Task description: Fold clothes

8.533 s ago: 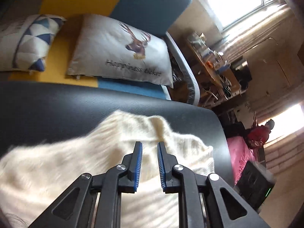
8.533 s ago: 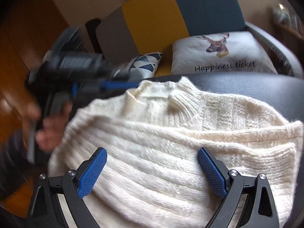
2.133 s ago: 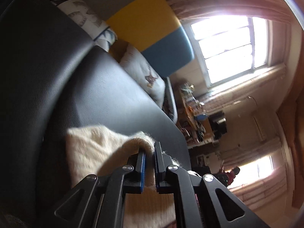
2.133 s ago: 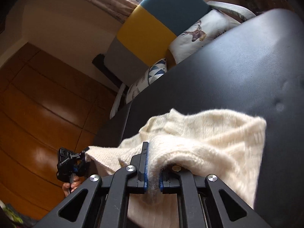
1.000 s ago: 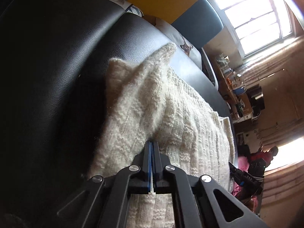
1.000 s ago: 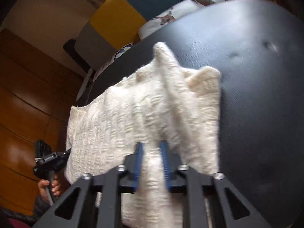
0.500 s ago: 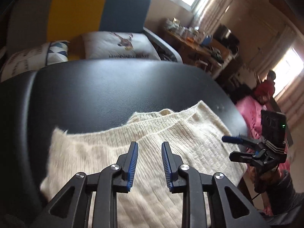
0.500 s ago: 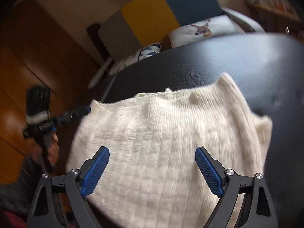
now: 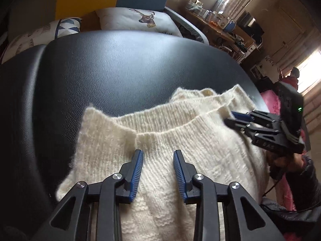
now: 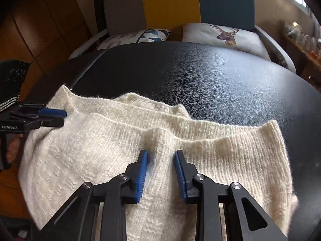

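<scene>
A: Left wrist view shows the cream sweater (image 9: 180, 150) lying folded on the black padded table (image 9: 120, 70), near its front edge. The left gripper (image 9: 158, 170) hovers over it, fingers apart, gripping nothing.

B: And the right gripper (image 10: 160, 172)? Its fingers are apart too, with a small raised pucker of knit just ahead of them. Nothing is clamped.

A: What could go wrong?

B: If a finger snags that pucker, it likely drags the top layer and the stacked ribbed edges slip out of line. The knit looks soft and loose, so it probably stretches instead of sliding.

A: Which way does it lie?

B: Its long axis runs left to right across the table; the ribbed edges face the far side, toward the deer cushion (image 10: 224, 34).
</scene>
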Tool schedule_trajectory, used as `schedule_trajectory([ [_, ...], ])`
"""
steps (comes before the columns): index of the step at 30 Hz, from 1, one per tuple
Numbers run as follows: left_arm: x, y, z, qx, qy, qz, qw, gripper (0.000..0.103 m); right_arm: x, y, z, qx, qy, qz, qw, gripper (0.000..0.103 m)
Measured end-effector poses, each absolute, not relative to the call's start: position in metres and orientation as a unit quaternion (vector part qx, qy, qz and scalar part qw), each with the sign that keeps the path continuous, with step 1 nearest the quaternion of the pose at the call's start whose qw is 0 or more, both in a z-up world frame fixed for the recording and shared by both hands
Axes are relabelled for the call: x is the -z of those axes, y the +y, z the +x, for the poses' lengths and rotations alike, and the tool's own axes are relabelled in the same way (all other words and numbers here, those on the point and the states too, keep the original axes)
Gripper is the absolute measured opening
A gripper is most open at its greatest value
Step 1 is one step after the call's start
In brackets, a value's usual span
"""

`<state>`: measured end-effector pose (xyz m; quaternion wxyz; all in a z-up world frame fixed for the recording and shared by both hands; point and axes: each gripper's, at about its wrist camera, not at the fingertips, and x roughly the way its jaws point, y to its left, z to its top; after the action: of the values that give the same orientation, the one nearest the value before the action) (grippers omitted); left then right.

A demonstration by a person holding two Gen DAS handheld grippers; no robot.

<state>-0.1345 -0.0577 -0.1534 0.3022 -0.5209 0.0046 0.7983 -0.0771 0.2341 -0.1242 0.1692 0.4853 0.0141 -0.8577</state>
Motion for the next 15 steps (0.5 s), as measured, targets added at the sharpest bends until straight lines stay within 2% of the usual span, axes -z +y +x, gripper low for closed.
schedule_trajectory([
  [1,0.155,-0.057,-0.132,-0.799,0.006,-0.520,0.301,0.029,0.124,0.233,-0.075,0.860,0.018,0.482,0.167,0.024],
  [2,0.157,-0.057,-0.129,-0.800,0.008,-0.520,0.300,0.023,0.123,0.233,-0.074,0.862,0.020,0.479,0.165,0.021],
  [3,0.159,-0.057,-0.127,-0.801,0.009,-0.519,0.298,0.004,0.122,0.232,-0.072,0.863,0.023,0.477,0.163,0.014],
  [4,0.155,-0.058,-0.124,-0.804,0.001,-0.513,0.301,0.004,0.120,0.232,-0.071,0.865,0.026,0.474,0.161,0.009],
  [6,0.146,-0.064,-0.128,-0.820,-0.020,-0.493,0.291,0.003,0.109,0.232,-0.067,0.875,0.026,0.457,0.160,0.008],
  [11,0.122,-0.078,-0.138,-0.857,-0.072,-0.438,0.262,0.003,0.079,0.237,-0.069,0.902,0.013,0.406,0.144,0.007],
  [12,0.118,-0.081,-0.140,-0.864,-0.083,-0.426,0.256,0.000,0.073,0.238,-0.071,0.907,0.010,0.396,0.140,0.007],
  [13,0.113,-0.084,-0.142,-0.870,-0.093,-0.415,0.250,0.000,0.083,0.239,-0.076,0.904,0.008,0.406,0.134,0.007],
  [15,0.140,-0.080,-0.155,-0.865,-0.077,-0.445,0.218,0.000,0.104,0.240,-0.087,0.895,0.003,0.429,0.120,0.007],
])
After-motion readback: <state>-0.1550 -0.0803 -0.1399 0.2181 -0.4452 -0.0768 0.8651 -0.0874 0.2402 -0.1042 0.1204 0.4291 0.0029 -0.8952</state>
